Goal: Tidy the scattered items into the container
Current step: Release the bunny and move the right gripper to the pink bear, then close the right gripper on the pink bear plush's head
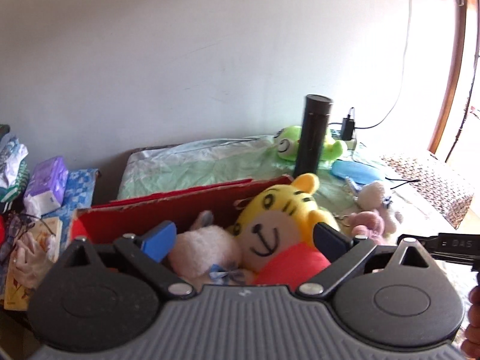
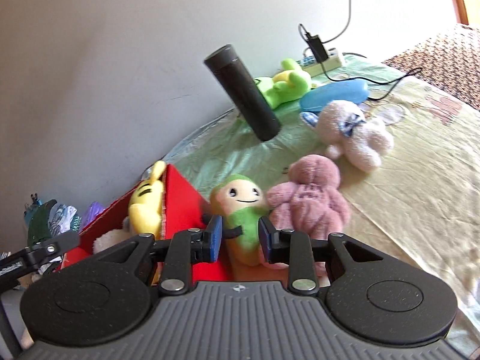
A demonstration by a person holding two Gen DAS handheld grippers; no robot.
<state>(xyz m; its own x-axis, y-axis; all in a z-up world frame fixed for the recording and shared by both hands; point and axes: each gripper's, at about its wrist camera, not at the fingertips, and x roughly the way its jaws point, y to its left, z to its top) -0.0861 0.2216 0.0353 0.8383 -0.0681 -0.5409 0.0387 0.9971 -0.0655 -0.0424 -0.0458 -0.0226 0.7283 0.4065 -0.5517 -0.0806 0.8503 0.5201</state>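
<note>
A red box (image 1: 168, 210) sits on the bed. Inside it lie a yellow tiger plush (image 1: 279, 222) and a pale pink plush (image 1: 204, 249). My left gripper (image 1: 244, 237) is open above the box, with the tiger's face between its blue pads. My right gripper (image 2: 240, 240) is shut on a small green-and-orange doll (image 2: 240, 213), just right of the box (image 2: 180, 207). A mauve plush (image 2: 309, 201), a pale pink bunny (image 2: 351, 135) and a green frog plush (image 2: 282, 85) lie on the bed.
A tall black flask (image 2: 243, 93) stands on the green sheet. A blue case (image 2: 333, 94), a power strip with charger and cables (image 2: 324, 57) lie near the wall. Tissue packs and clutter (image 1: 45, 186) sit left of the box.
</note>
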